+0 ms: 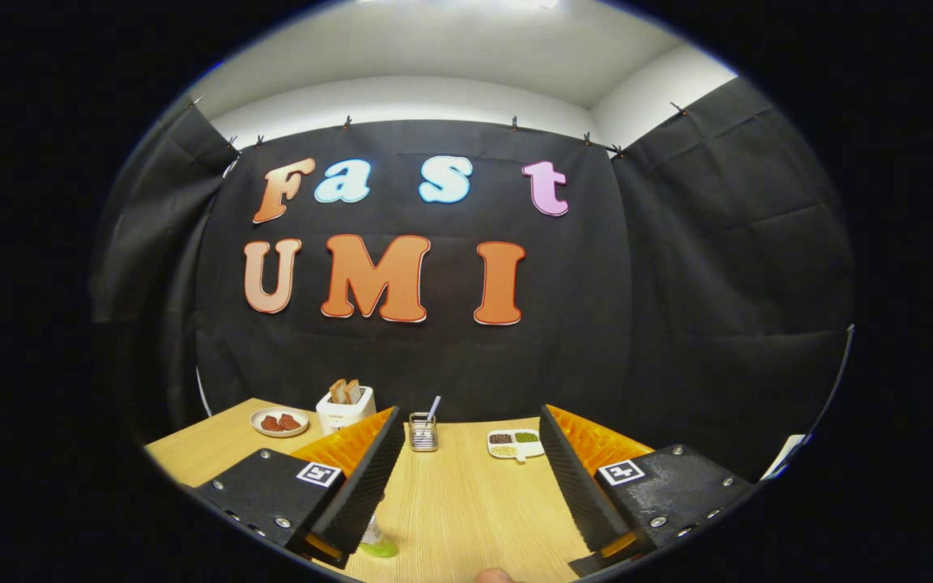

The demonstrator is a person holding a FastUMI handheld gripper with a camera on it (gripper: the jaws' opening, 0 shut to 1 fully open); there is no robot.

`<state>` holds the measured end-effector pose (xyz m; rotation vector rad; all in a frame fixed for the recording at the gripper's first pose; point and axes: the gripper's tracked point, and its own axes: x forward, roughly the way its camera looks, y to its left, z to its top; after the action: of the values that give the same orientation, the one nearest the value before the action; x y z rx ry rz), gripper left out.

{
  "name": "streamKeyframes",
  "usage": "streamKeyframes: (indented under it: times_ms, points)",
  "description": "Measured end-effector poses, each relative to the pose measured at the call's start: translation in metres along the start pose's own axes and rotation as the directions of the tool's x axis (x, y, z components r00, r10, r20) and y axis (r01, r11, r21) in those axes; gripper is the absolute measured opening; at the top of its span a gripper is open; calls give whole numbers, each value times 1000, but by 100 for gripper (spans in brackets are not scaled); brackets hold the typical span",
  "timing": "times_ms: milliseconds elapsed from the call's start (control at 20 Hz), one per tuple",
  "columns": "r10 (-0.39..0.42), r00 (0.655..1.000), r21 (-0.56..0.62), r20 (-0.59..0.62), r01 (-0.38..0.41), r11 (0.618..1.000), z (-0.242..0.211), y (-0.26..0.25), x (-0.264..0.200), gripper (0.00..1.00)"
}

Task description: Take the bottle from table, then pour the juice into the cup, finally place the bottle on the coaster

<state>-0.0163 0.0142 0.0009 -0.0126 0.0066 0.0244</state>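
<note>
My gripper [468,419] is held above the wooden table [466,502] with its fingers wide apart and nothing between them. Low down, right against the inner side of the left finger [361,486], a small piece of the bottle [377,544] shows: a pale body with green at its base, standing on the table. The finger hides the rest of it. The bottle lies below and close to the gripper, not between the fingertips.
Along the table's back edge stand a plate with reddish pieces [279,422], a white toaster with bread [345,407], a wire holder with a straw [423,431] and a white dish of beans [515,443]. A small tan rounded thing [495,576] peeks in nearest to me.
</note>
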Motion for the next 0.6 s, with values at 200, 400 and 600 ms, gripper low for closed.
streamKeyframes:
  times_ms: [200, 400, 600]
  points:
    - [34, 999, 3, -1, -34, 999, -14, 18, -7, 99]
    - [46, 999, -74, -9, -47, 996, -39, 37, -20, 99]
    - [79, 997, -121, -22, -81, 989, -67, 62, -31, 99]
